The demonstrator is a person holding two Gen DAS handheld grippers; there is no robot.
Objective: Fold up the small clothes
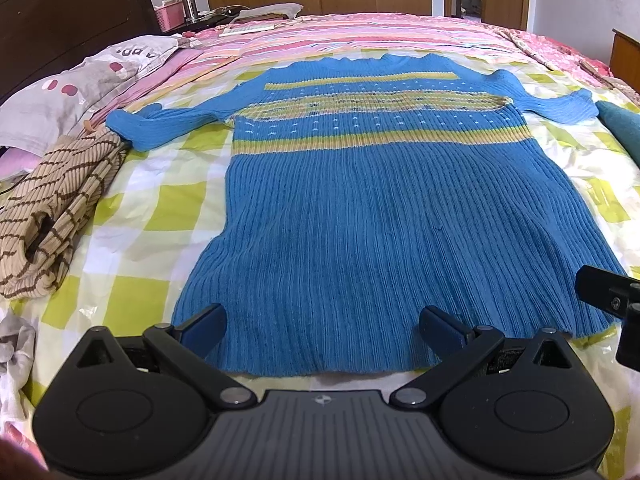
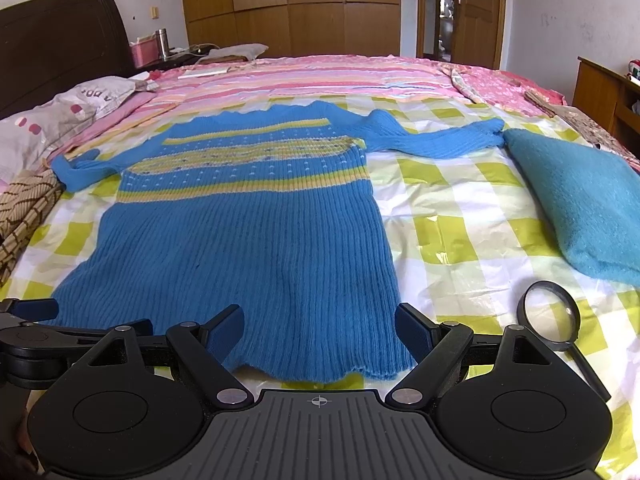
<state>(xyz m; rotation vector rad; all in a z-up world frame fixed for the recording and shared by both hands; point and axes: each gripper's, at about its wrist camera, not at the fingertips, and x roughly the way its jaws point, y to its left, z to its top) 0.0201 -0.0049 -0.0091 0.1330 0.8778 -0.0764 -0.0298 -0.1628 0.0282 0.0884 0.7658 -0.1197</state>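
A blue ribbed knit sweater [image 1: 360,208] with yellow bands lies flat on the bed, collar away from me, both sleeves spread sideways; it also fills the middle of the right wrist view [image 2: 248,240]. My left gripper [image 1: 322,326] is open, its fingers just above the hem's left part. My right gripper [image 2: 320,330] is open over the hem's right part. Part of the right gripper [image 1: 612,300] shows at the left view's right edge, and the left gripper [image 2: 36,320] shows at the right view's left edge.
A green-and-white checked sheet [image 2: 448,220] covers the bed. A tan striped garment [image 1: 52,208] lies crumpled at the left. A folded teal knit [image 2: 580,200] and a magnifying glass [image 2: 550,316] lie at the right. Pillows [image 1: 60,92] and a dark headboard [image 1: 68,4] stand at the far left.
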